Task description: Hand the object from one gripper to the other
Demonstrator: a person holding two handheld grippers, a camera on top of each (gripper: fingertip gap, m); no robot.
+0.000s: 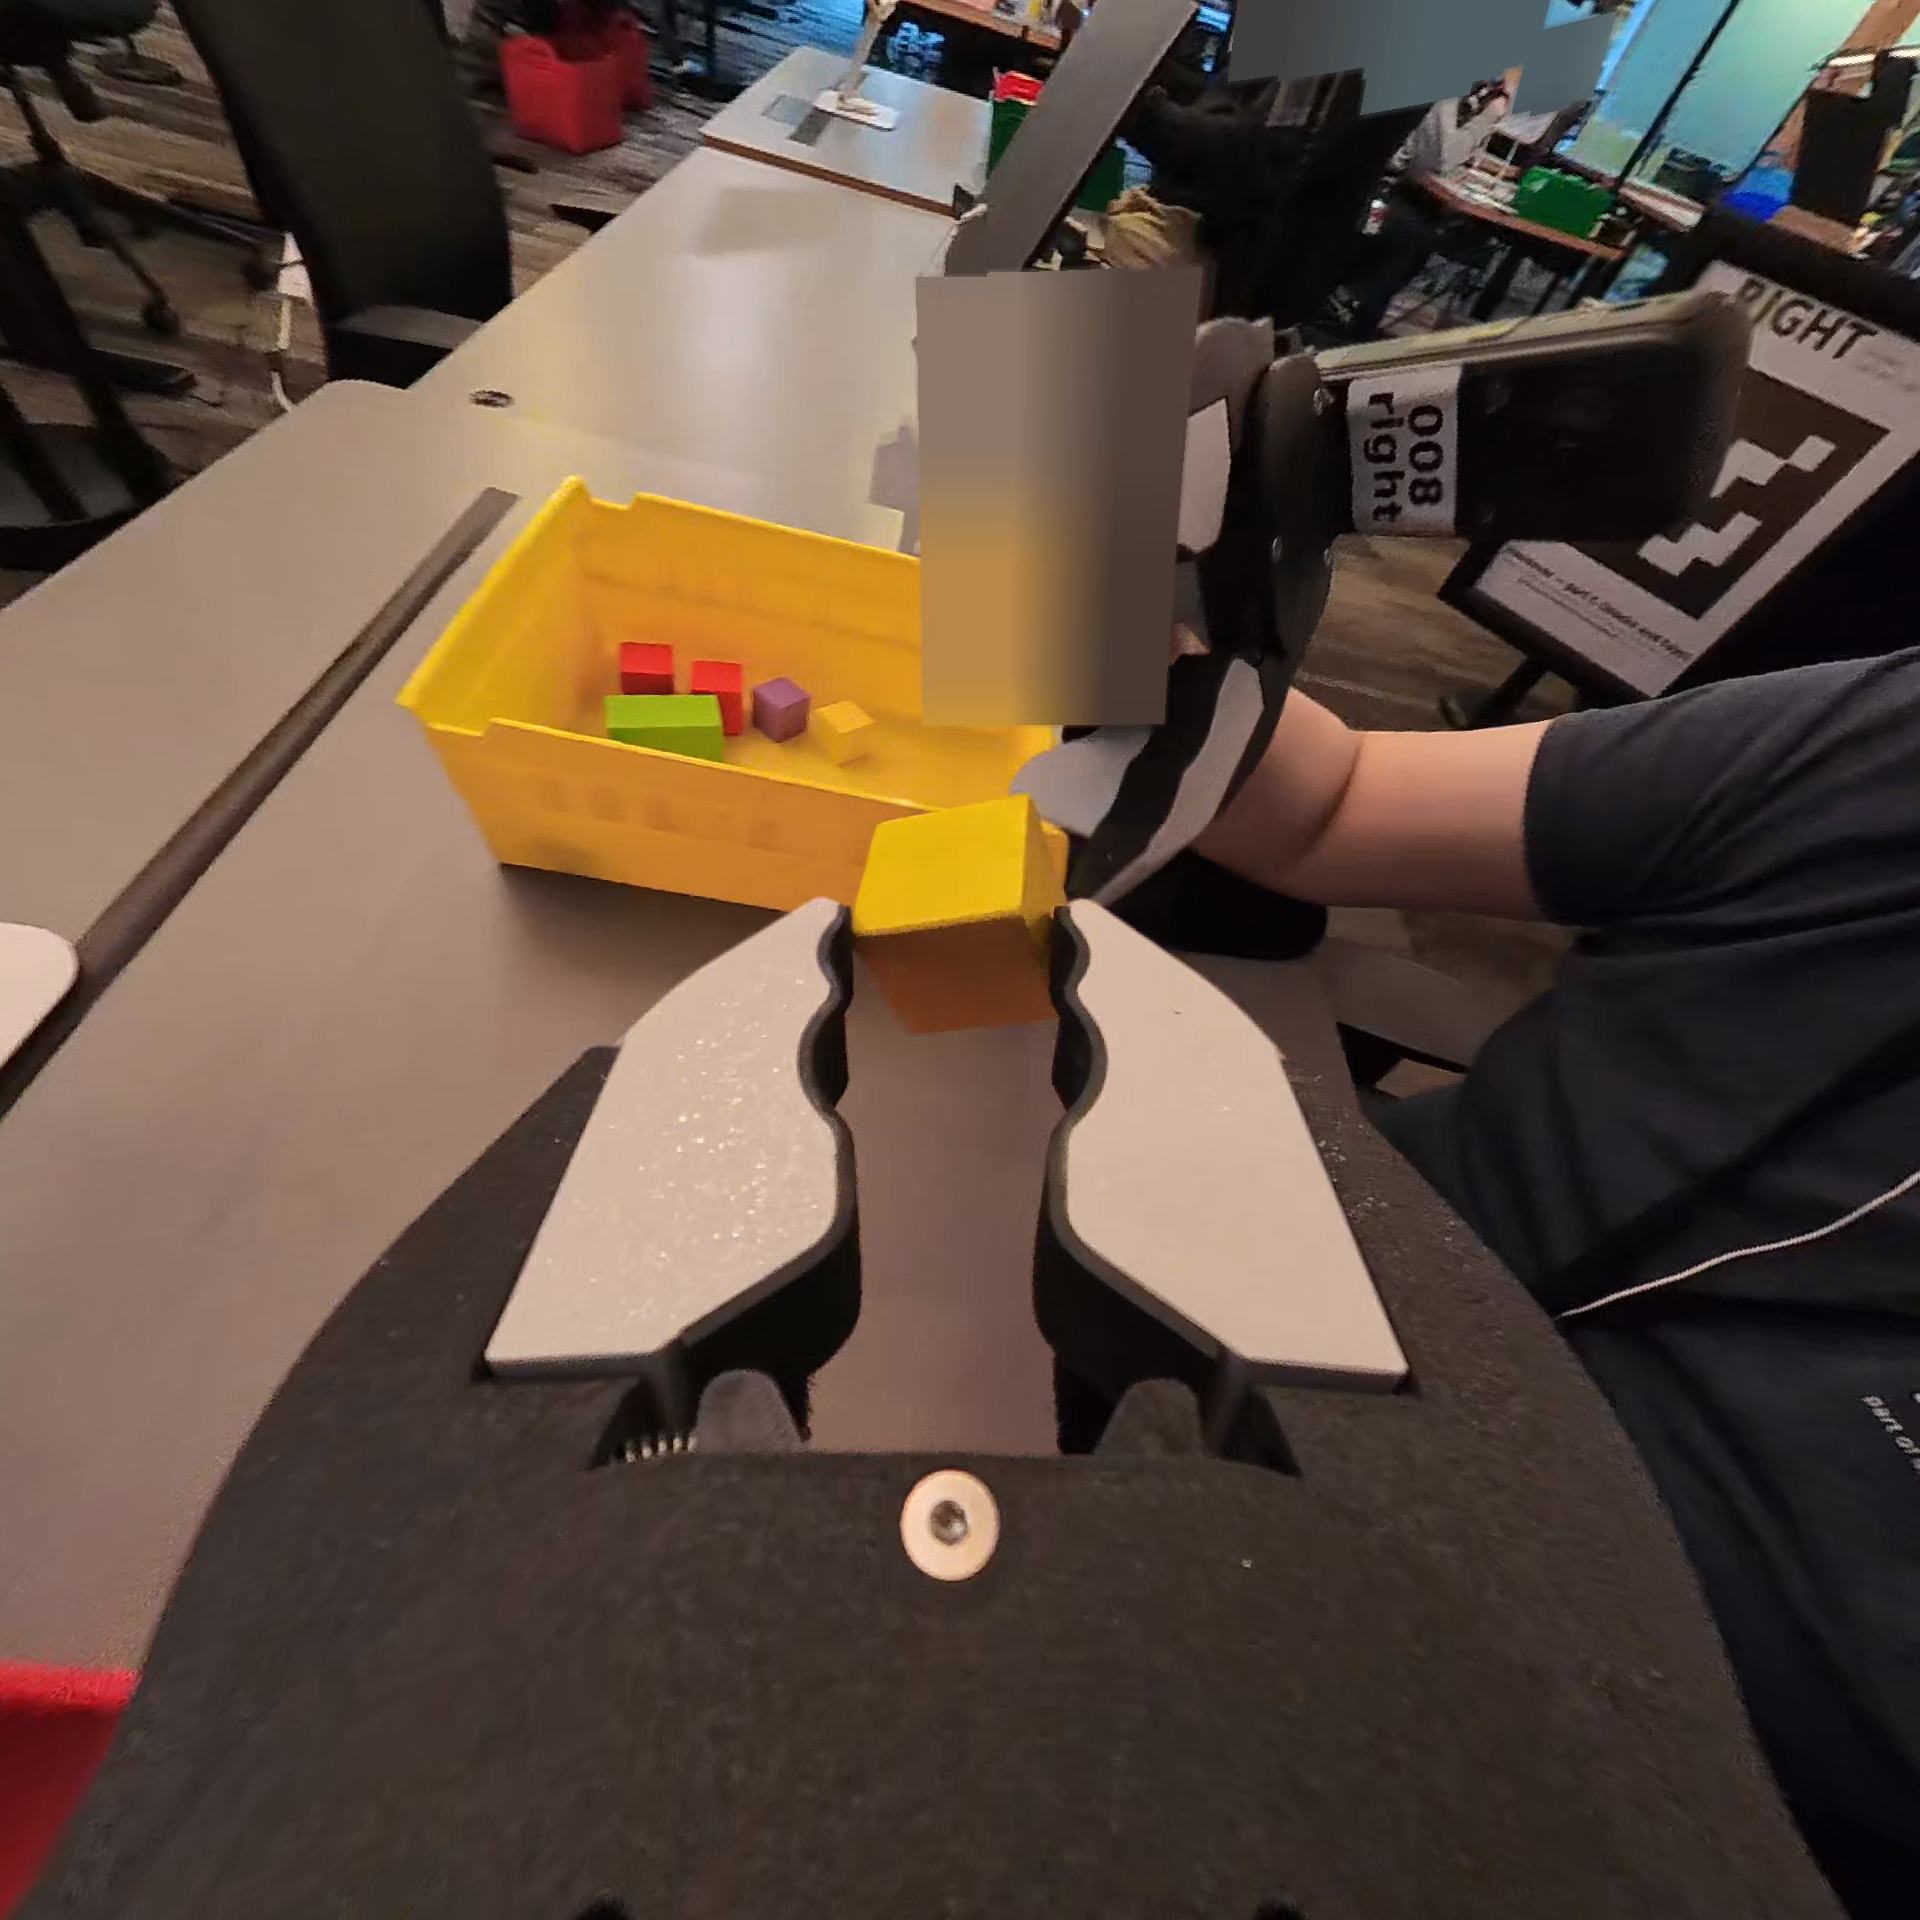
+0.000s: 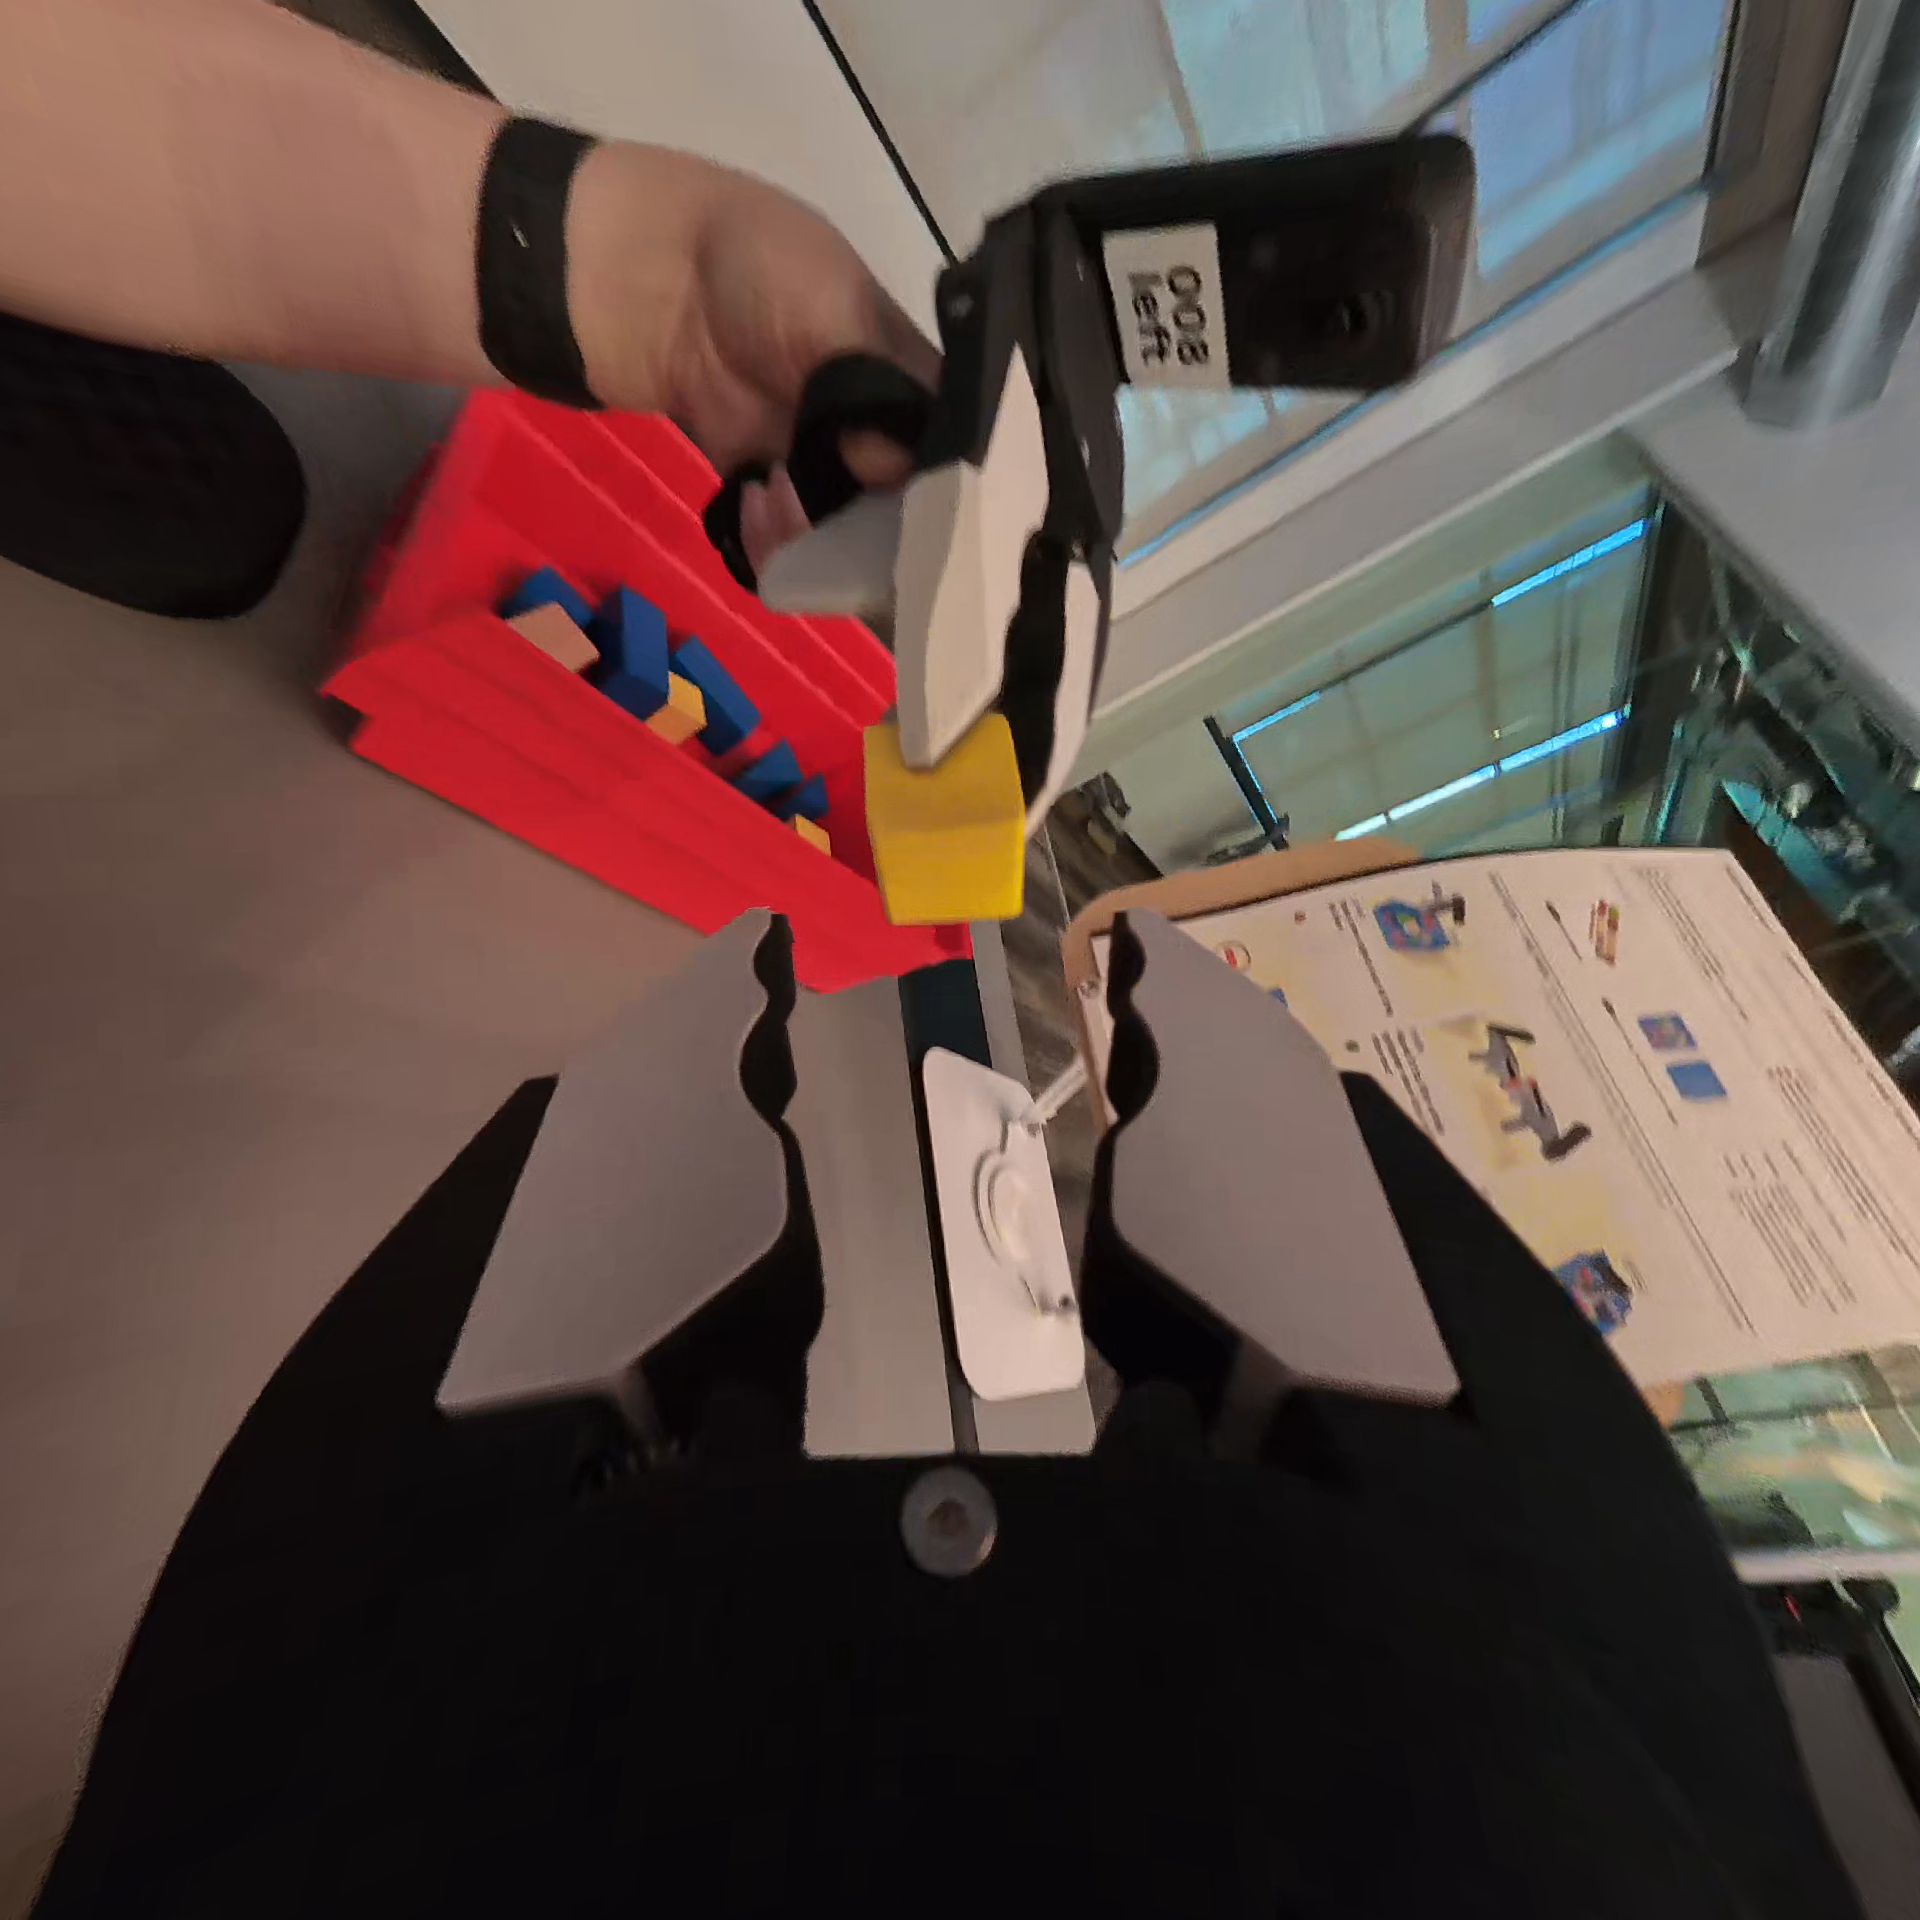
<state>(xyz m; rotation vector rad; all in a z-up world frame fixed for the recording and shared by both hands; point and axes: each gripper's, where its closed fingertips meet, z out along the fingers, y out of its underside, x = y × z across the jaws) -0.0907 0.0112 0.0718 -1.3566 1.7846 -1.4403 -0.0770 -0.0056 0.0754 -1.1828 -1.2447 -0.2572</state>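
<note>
A yellow cube sits clamped between the tips of my left gripper, held above the dark table. In the right wrist view the same cube hangs from the left gripper, just beyond my right gripper, whose jaws stand wide open and empty, a little short of the cube. In the left wrist view the right gripper hovers just right of and behind the cube, not touching it as far as I can tell.
A yellow bin with several small coloured blocks stands on the table behind the cube. A red bin with blue and orange blocks sits behind the left gripper. A printed sheet lies to the right. A white pad lies on the table.
</note>
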